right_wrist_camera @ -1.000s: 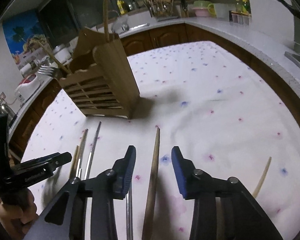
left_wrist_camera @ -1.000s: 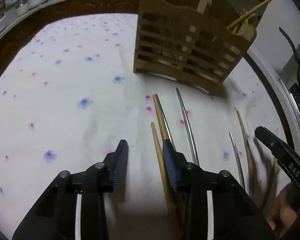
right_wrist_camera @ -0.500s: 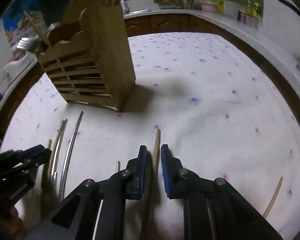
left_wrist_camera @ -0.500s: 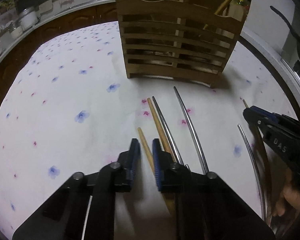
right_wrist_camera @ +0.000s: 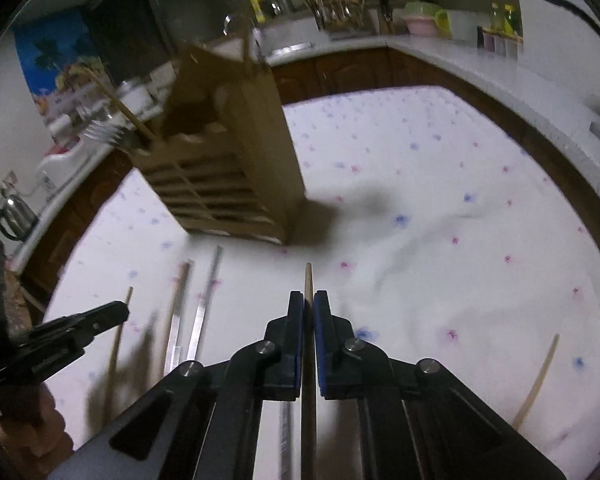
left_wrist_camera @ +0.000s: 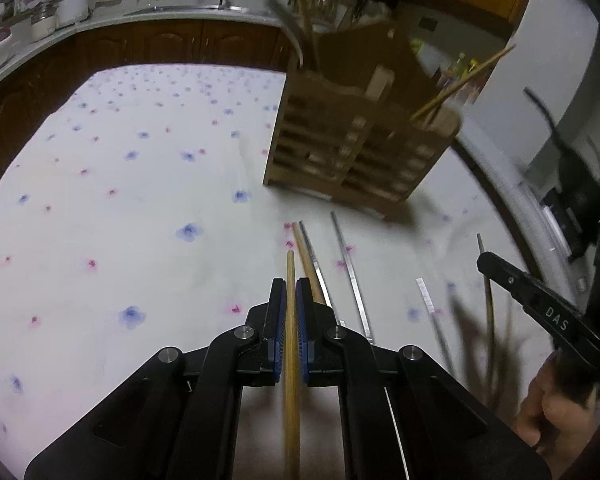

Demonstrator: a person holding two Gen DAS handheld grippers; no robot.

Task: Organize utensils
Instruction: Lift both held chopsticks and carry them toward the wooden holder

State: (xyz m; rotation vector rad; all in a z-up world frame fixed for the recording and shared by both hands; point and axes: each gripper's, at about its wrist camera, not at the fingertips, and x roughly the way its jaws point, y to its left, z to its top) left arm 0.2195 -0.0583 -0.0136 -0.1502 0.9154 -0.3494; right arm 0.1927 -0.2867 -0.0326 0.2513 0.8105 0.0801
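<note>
Both grippers are clamped on chopsticks. Between its blue-padded fingers the left gripper pinches a pale wooden chopstick; its tip pokes out just ahead, and its rear runs back under the black frame, out of view at the bottom edge. In the same way the right gripper is closed on a second wooden chopstick, whose tail is likewise cut off at the bottom.

Just right of the left gripper, another wooden stick and two flat metal chopsticks lie on the white flower-printed tablecloth; their near ends pass behind the frame. Further right, more sticks are smeared by blur and shadow, so I cannot count them. A hand shows partly at that edge.

Ahead and right of the left gripper stands the slatted wooden utensil holder, blurred, with sticks rising from it; which compartment they sit in cannot be told. From the right wrist it stands ahead to the left.

Open cloth spreads left of the left gripper and right of the right gripper, where one lone stick lies near the rim.
</note>
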